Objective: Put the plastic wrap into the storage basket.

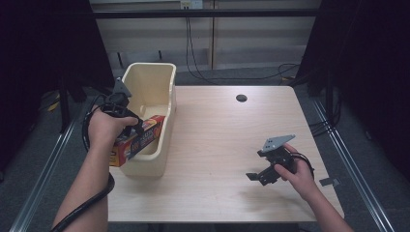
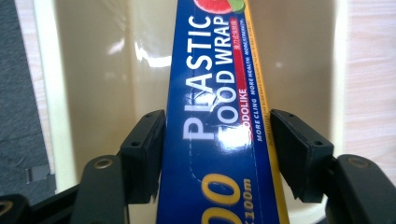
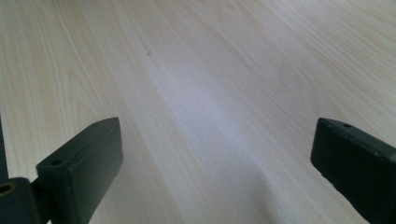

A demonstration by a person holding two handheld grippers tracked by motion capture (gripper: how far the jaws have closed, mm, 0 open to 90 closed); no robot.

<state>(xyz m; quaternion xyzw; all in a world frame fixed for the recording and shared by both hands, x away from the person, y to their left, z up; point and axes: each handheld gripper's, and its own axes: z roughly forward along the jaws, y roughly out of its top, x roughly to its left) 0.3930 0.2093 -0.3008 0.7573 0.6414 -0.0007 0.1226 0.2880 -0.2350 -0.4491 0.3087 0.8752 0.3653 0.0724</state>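
Note:
A blue and yellow box of plastic food wrap (image 1: pixel 145 137) leans over the near left rim of a cream plastic bin (image 1: pixel 150 65), one end inside it. My left gripper (image 1: pixel 135 126) grips that box from the left. In the left gripper view both black pads (image 2: pixel 147 154) lie against the sides of the box (image 2: pixel 215 116), with the bin's inside (image 2: pixel 102 84) behind. Over the right part of the wooden table (image 1: pixel 217 145), my right gripper (image 1: pixel 258 176) is open. Its jaws (image 3: pixel 215 163) stand wide apart above bare wood, with nothing between them.
The bin stands at the table's left edge. A dark round cable hole (image 1: pixel 241 98) sits near the table's far edge. A small grey clip (image 1: pixel 329 182) lies at the right edge. Dark curtains and cables surround the table.

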